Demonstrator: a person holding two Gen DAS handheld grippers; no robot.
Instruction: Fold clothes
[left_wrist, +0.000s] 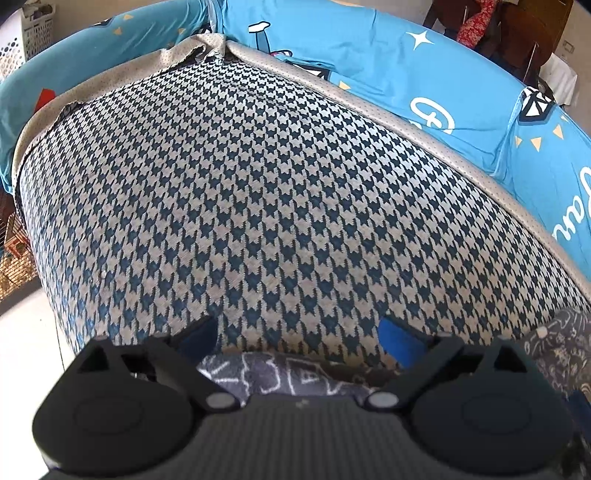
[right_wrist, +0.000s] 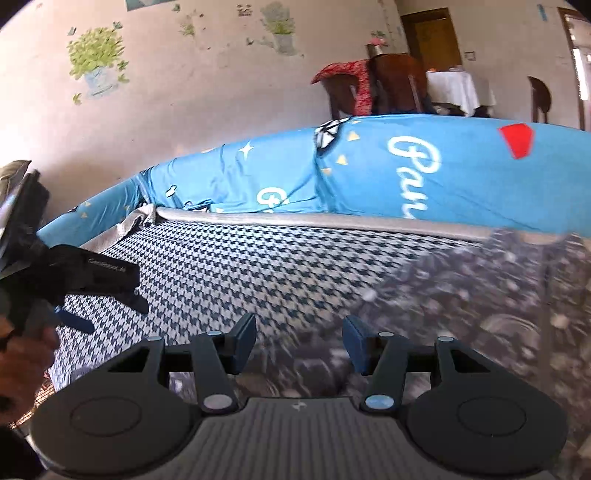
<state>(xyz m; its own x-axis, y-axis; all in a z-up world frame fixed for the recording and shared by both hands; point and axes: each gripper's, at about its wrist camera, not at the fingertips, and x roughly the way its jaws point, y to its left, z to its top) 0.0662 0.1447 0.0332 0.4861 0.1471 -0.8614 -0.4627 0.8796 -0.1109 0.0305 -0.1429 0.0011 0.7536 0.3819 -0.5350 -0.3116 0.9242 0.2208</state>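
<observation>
The jaws of the left gripper (left_wrist: 297, 338) are standing wide apart and holding nothing; just under them, close to the camera, a dark garment with white doodle print (left_wrist: 291, 380) is lying at the near edge of the houndstooth seat cover (left_wrist: 236, 192). The jaws of the right gripper (right_wrist: 299, 341) are also standing open, with a moderate gap, and the same dark printed cloth is spreading below and to the right of them, blurred, reaching up toward the grey piping of the seat. Whether the right fingers are touching the cloth, I cannot tell.

In the right wrist view the left gripper is hovering over the seat, and a hand (right_wrist: 22, 365) is gripping its handle.

By my judgement the garment is lying loose, not in a neat folded shape, so the step in hand is probably taking hold of an edge or a corner. The next move is calling for both jaws to close on cloth at two separate points, so the fabric can be lifted evenly without bunching.

On the blue cushion cover (right_wrist: 369, 173) white script letters "Pau" are showing; the rest is cut off. The small print on the left gripper's body is too small to read.
</observation>
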